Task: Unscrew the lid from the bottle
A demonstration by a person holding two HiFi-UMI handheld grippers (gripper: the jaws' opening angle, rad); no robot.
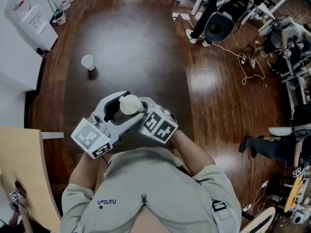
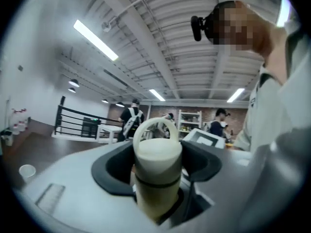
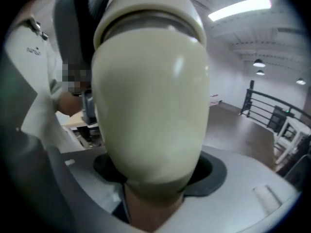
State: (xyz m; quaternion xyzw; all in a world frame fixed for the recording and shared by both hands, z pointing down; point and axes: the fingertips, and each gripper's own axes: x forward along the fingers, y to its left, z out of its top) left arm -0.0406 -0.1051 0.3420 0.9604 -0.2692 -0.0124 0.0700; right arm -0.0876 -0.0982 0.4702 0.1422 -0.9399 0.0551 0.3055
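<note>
Your left fingers (image 2: 109, 169) clamp the lid (image 2: 158, 152), your right fingers (image 3: 214, 171) the bottle (image 3: 150, 106) (held in mid-air). The lid sits fully on, so all the unscrewing remains.

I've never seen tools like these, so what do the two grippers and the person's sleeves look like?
Both the left gripper and right gripper are light grey plastic with dark pads lining curved jaws. Each carries a white cube printed with black square markers. The person wears a pale grey-green short-sleeved shirt.
</note>
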